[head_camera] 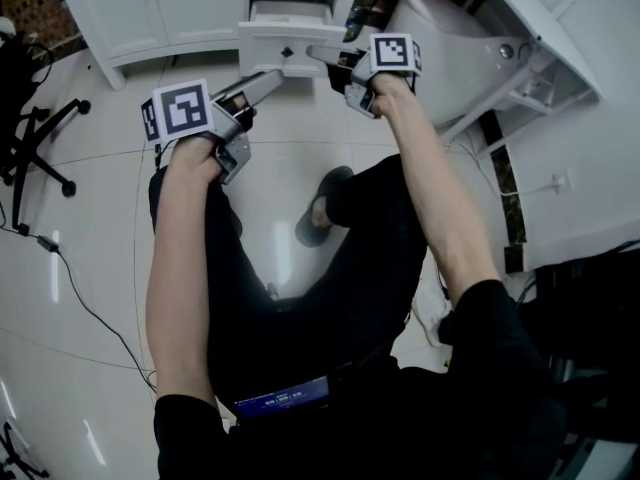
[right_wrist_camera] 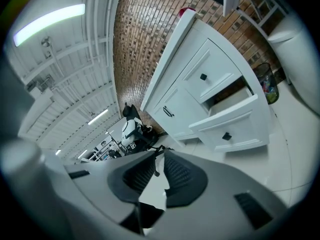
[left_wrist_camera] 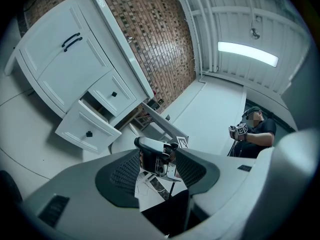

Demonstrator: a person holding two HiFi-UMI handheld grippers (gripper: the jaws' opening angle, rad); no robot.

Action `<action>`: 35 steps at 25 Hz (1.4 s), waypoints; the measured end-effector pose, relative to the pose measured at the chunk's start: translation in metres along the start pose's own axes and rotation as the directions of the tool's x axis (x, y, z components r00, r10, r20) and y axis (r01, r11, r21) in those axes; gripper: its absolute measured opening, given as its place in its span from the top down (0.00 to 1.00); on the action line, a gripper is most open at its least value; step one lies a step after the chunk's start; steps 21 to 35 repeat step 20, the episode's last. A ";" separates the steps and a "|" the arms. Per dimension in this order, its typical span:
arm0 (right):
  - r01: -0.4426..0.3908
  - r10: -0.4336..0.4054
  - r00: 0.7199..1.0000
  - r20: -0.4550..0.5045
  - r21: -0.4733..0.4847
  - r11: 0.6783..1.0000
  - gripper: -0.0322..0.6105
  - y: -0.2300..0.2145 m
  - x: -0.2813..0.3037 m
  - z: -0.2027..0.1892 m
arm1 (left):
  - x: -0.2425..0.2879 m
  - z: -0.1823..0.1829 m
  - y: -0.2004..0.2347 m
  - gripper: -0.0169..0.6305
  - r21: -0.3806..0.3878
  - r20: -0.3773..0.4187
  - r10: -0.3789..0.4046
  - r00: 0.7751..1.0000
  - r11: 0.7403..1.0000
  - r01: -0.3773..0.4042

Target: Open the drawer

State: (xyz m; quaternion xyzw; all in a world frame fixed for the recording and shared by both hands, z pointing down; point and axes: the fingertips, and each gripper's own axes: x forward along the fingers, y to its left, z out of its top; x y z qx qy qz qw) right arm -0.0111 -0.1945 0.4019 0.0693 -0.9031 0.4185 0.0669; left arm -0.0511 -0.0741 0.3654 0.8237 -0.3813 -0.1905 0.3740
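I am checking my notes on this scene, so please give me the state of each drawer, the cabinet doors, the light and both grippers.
lower drawer: pulled out, open.
upper drawer: shut.
cabinet doors: shut.
ceiling light: on.
left gripper: jaws apart, nothing held.
right gripper: jaws together, empty.

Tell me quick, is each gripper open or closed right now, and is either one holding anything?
Left gripper: open, holding nothing.
Right gripper: closed, holding nothing.
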 end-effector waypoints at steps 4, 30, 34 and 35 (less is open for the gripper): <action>-0.001 0.001 1.000 -0.011 -0.007 1.000 0.83 0.002 0.000 -0.003 | 0.001 -0.001 0.001 0.63 -0.022 0.012 -0.007 1.000 1.000 0.007; -0.009 0.009 0.999 -0.032 -0.009 1.000 0.83 0.005 0.000 -0.009 | -0.001 -0.002 0.000 0.63 -0.029 0.020 -0.007 1.000 1.000 0.007; -0.009 0.009 0.999 -0.032 -0.009 1.000 0.83 0.005 0.000 -0.009 | -0.001 -0.002 0.000 0.63 -0.029 0.020 -0.007 1.000 1.000 0.007; -0.009 0.009 0.999 -0.032 -0.009 1.000 0.83 0.005 0.000 -0.009 | -0.001 -0.002 0.000 0.63 -0.029 0.020 -0.007 1.000 1.000 0.007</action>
